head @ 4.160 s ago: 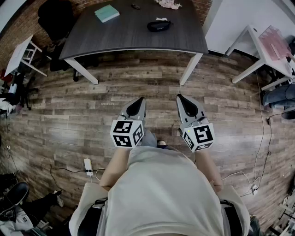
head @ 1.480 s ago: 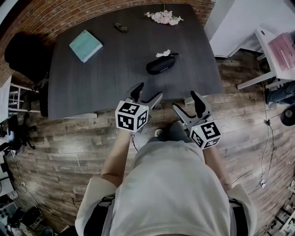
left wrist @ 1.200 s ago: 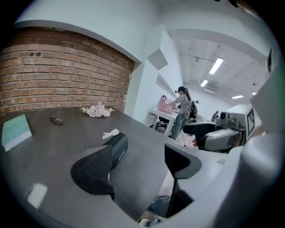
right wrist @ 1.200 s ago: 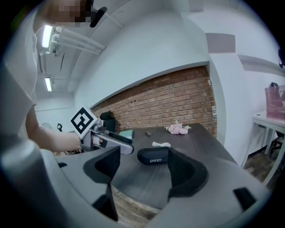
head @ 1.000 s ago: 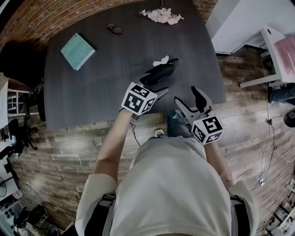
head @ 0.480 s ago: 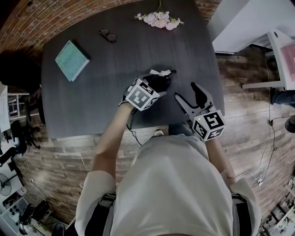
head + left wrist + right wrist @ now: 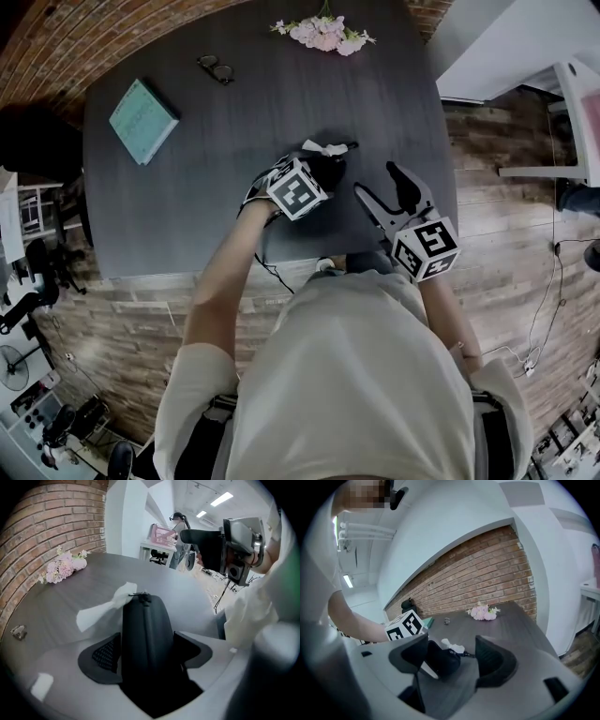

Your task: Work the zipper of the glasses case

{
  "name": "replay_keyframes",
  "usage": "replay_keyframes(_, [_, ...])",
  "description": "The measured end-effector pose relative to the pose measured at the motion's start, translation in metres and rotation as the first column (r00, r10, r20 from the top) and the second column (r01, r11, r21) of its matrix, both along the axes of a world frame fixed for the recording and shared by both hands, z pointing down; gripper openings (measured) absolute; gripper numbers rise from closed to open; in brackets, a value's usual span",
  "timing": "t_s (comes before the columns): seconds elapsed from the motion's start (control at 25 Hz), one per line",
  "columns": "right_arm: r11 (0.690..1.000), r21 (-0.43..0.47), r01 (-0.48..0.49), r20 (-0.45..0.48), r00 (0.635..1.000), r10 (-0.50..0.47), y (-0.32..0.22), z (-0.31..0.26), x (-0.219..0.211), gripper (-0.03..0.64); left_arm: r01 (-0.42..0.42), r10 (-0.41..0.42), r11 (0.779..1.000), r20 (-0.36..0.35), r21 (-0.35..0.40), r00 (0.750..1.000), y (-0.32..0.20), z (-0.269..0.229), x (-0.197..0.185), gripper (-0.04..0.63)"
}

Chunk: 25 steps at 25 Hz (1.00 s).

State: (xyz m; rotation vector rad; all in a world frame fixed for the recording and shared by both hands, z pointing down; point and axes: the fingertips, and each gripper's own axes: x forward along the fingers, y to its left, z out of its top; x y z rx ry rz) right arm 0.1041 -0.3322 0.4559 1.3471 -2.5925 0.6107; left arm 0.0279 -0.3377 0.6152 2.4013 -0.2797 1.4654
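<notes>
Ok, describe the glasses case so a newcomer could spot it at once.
On the dark table, look near its front edge, where the left gripper reaches down. The glasses case is the black oval pouch between its jaws, with a white cloth at its far end.

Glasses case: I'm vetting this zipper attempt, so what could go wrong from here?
1. The left tongs straddle the rounded glasses case; it might slide when the zipper is tugged.
2. The white cloth lies against the zipper pull, so the open, empty right tongs, just narrowing slightly, could pinch cloth instead.
</notes>
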Motion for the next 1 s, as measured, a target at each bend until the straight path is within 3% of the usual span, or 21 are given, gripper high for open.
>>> replay_keyframes(0.16, [1.000,0.004,0.003,0.003,1.000,-0.003,0.006,0.000,-0.001,0.302,0.005,-0.005,1.000,-0.019,0.013,1.000,-0.001,0.003,0.003,0.287])
replay_keyframes(0.32, [1.000,0.022,0.007,-0.007,1.000,-0.007,0.020,-0.002,-0.001,0.301,0.024,-0.022,0.999,-0.052,0.031,0.998,0.006,-0.007,0.004,0.276])
replay_keyframes(0.56, [0.998,0.042,0.049,-0.013,0.999,-0.049,0.047,-0.018,-0.013,0.298,0.092,-0.082,0.994,-0.166,0.052,0.983,0.044,-0.045,0.007,0.273])
replay_keyframes(0.8, [0.984,0.022,0.179,-0.094,0.980,-0.177,0.079,-0.040,-0.048,0.293,0.160,-0.144,0.986,-0.248,0.046,0.958,0.105,-0.077,0.002,0.273])
replay_keyframes(1.0, [0.943,-0.027,0.331,-0.221,0.918,-0.329,0.108,-0.039,-0.086,0.293,0.168,-0.143,0.983,-0.262,0.077,0.955,0.153,-0.092,-0.008,0.273])
